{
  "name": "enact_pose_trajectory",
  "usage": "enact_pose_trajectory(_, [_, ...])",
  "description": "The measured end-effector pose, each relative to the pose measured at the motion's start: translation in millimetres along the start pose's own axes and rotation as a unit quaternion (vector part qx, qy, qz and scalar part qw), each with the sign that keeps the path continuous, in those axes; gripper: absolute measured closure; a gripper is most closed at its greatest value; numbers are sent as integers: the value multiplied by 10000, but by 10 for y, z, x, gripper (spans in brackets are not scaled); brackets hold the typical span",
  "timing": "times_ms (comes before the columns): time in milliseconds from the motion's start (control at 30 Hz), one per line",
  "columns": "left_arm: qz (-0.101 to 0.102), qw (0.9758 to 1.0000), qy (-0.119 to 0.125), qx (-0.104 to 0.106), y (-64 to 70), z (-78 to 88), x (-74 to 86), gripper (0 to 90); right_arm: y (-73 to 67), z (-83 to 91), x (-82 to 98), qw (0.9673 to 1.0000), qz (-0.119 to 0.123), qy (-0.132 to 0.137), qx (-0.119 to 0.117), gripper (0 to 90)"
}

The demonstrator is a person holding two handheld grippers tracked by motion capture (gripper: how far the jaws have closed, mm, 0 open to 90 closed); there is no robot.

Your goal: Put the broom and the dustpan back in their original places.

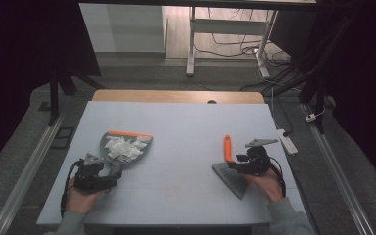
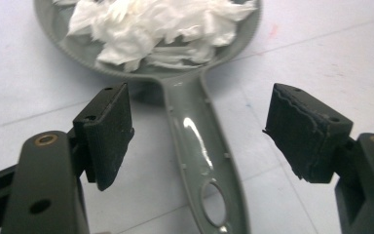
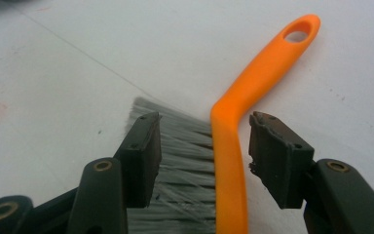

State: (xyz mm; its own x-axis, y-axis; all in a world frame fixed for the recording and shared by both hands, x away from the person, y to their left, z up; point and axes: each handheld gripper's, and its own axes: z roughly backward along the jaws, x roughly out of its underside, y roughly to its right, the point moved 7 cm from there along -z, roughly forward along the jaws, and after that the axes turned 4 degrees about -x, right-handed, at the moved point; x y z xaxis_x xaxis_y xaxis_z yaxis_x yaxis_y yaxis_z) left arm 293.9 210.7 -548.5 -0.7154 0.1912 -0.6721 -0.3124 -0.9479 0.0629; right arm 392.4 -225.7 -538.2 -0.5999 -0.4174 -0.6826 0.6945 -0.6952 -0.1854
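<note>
A grey dustpan [image 1: 125, 145] with an orange front lip lies at the table's left, holding a heap of torn white paper [image 1: 124, 148]. My left gripper [image 1: 108, 180] stands open over its handle [image 2: 199, 146], one jaw on each side, not touching; the paper [image 2: 160, 29] lies ahead in the pan. At the right lies a hand brush with an orange handle [image 1: 228, 147] and grey bristles [image 1: 231, 179]. My right gripper [image 1: 236, 163] is open, its jaws either side of the orange handle [image 3: 243, 112] above the bristles [image 3: 185, 165].
The work surface is a pale blue-white sheet [image 1: 176, 122] on a wooden table. A white power strip [image 1: 287, 141] lies off the right edge. Table legs and cables stand on the floor beyond the far edge.
</note>
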Motion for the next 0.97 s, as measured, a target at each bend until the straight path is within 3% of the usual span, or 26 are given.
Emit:
enact_pose_trajectory(300, [-399,9970,101,651,96,-35,-49,265,-166,114,104,9986,504,137,-88,476])
enact_pose_trajectory(500, [-513,9948,153,869,143,-13,-5,265,-178,218,243,9981,557,258,-65,477])
enact_pose_trajectory(667, [-551,9943,147,902,175,-22,16,267,-180,314,311,9972,627,399,-30,481])
enact_pose_trajectory(967, [-552,9939,159,937,194,-25,19,268,-189,307,309,9963,734,436,-38,482])
